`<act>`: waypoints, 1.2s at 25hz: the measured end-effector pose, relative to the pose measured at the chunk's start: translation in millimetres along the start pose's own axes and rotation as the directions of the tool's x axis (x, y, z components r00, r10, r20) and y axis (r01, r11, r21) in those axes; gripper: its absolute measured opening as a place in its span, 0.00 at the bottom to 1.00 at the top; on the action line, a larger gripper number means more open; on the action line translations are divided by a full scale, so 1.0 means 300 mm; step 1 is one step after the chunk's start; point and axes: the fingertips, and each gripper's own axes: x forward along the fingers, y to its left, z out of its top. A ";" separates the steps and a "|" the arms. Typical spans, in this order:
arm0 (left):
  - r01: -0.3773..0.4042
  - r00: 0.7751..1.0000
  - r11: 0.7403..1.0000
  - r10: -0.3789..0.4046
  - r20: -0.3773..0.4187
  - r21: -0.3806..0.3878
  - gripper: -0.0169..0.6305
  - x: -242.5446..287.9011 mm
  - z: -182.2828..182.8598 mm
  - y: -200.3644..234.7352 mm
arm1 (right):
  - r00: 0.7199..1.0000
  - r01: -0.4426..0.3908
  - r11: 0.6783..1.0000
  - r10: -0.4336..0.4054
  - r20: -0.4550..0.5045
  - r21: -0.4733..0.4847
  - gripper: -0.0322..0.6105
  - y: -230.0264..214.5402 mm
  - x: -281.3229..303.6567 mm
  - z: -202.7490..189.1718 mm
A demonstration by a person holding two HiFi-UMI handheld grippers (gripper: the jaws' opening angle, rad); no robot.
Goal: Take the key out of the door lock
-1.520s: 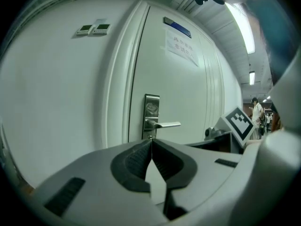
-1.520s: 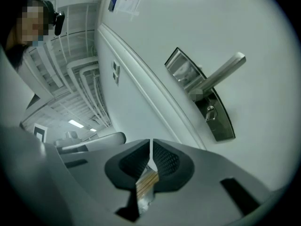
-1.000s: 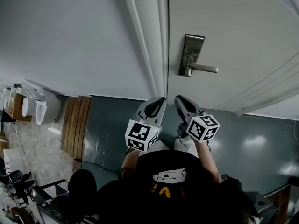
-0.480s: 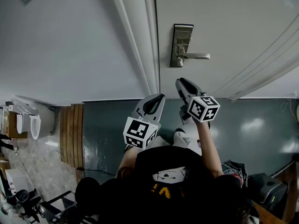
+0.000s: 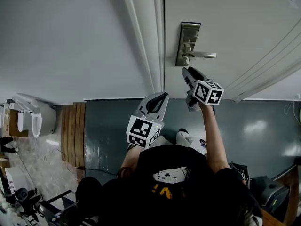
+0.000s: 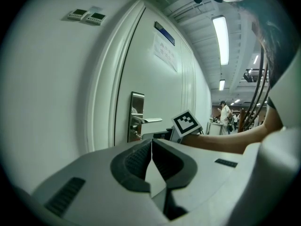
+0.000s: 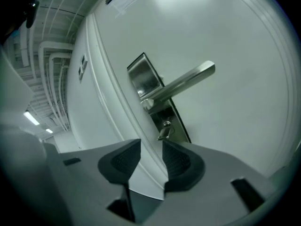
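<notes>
A small metal key sticks out of the cylinder at the bottom of the steel lock plate, just under the lever handle. My right gripper points at the key from a short way off. Its jaws are opening, with nothing between the pads and the key still beyond their tips. In the head view the right gripper hangs just below the lock plate. My left gripper is lower, beside the door frame, with its jaws shut and empty.
The white door is closed against its frame, with a plain white wall to the left. Dark floor and a wooden strip lie below. A lit corridor with a distant person shows beyond the door.
My right gripper has risen from beside the left one up to just below the lock plate. The left gripper has stayed low.
</notes>
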 end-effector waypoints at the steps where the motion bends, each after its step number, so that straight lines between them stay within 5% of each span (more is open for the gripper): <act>1: -0.003 1.000 1.000 0.003 0.001 0.001 0.04 -0.002 0.002 0.003 | 1.000 0.004 1.000 -0.004 0.003 0.023 0.26 -0.013 0.007 0.004; 11: -0.024 1.000 1.000 0.024 -0.006 0.001 0.04 0.038 0.005 0.042 | 0.998 -0.050 0.952 0.033 0.059 0.303 0.33 -0.089 0.096 0.051; 19: -0.052 0.998 0.999 0.052 -0.020 -0.004 0.04 0.051 0.004 0.070 | 0.994 -0.099 0.900 0.066 0.092 0.425 0.25 -0.114 0.132 0.051; 22: -0.055 0.998 0.998 0.055 -0.032 -0.006 0.04 0.059 -0.003 0.073 | 0.986 -0.154 0.864 0.106 0.126 0.480 0.17 -0.105 0.142 0.058; 30: -0.064 0.996 0.998 0.062 -0.065 -0.022 0.04 0.082 -0.017 0.090 | 0.971 -0.231 0.762 0.140 0.195 0.605 0.13 -0.110 0.172 0.065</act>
